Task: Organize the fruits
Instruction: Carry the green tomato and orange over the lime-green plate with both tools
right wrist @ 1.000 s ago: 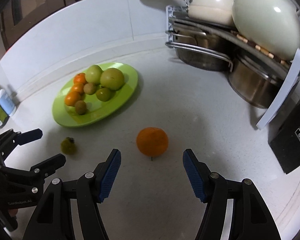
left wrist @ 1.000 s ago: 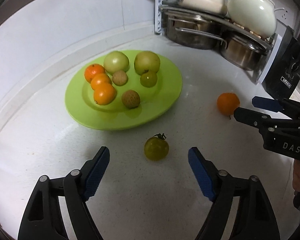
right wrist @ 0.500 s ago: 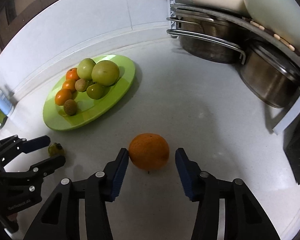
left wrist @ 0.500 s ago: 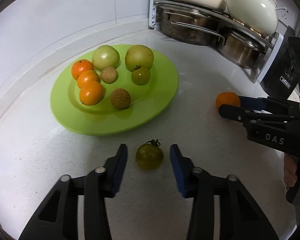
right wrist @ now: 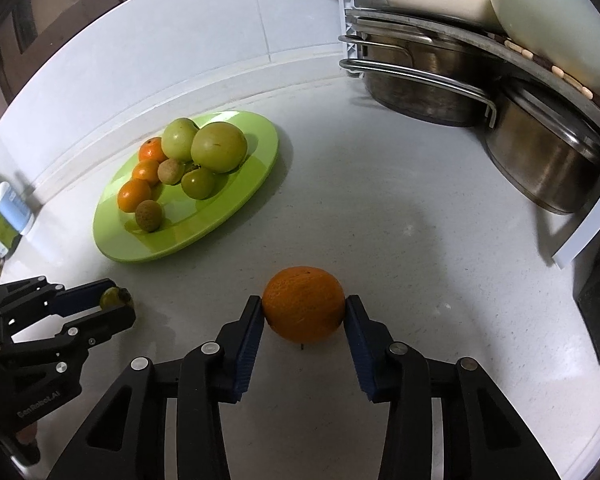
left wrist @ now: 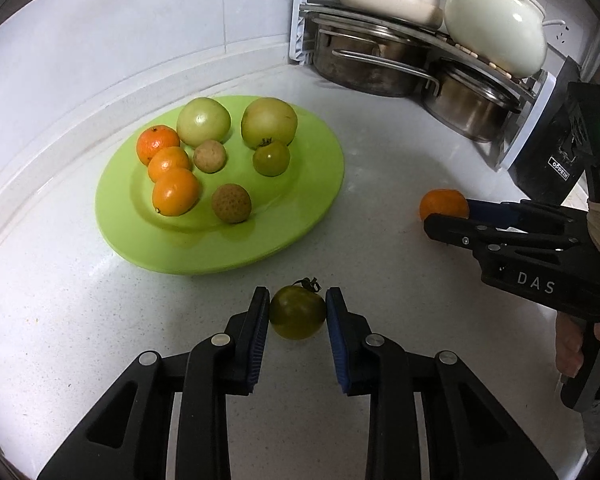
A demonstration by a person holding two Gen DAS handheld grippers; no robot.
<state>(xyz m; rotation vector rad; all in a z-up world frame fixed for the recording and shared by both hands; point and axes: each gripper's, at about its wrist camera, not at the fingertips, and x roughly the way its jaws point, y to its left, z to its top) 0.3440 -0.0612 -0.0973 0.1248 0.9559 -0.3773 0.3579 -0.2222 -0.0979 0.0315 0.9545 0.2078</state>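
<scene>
- Gripping a green tomato [left wrist: 297,316], the left gripper [left wrist: 297,318] is clamped at the plate's [left wrist: 320,200] 6 o'clock.
- Right gripper [right wrist: 304,314] is closing, pads touching the orange [right wrist: 304,304], at the plate's 4 o'clock.

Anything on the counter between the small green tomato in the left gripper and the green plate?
Nothing visible. Bare white counter lies between the small green tomato, gripped by the left gripper, and the near rim of the lime-green plate; that side of the plate is free.
</scene>
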